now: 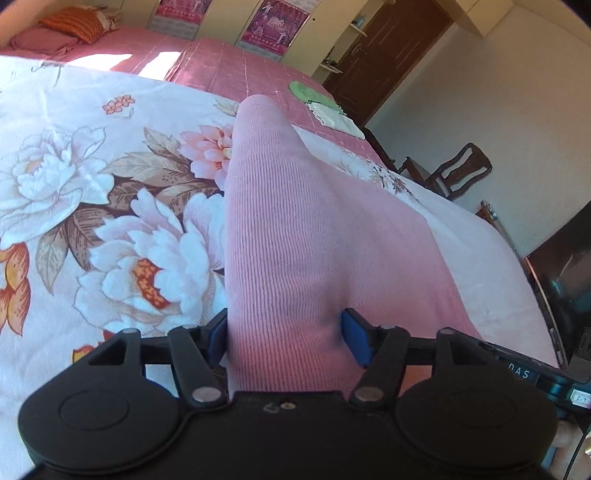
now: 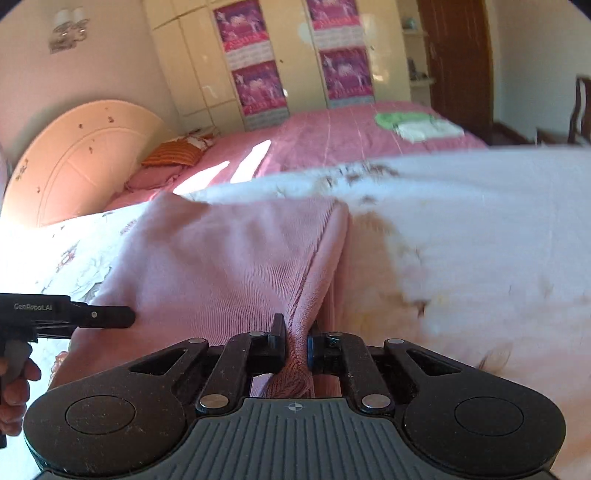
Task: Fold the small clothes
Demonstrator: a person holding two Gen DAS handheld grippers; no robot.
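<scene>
A pink ribbed knit garment [image 1: 288, 236] lies on the floral bedspread [image 1: 92, 192] and rises into both grippers. My left gripper [image 1: 284, 336] has its blue pads [image 1: 354, 338] wide apart with a thick fold of the pink cloth between them. My right gripper [image 2: 296, 349] is shut on a bunched edge of the same garment [image 2: 221, 258], which stretches away to the left. The left gripper also shows in the right wrist view [image 2: 107, 317] at the garment's left edge, its tips hidden by cloth.
A pink checked bed [image 1: 236, 70] lies beyond, with folded green [image 1: 310, 92] and white [image 1: 336, 118] clothes on it. Orange pillow [image 1: 74, 24] at the headboard. Wooden chair [image 1: 458, 170] and dark door [image 1: 388, 48] stand to the right. A wardrobe [image 2: 280, 55] is at the back.
</scene>
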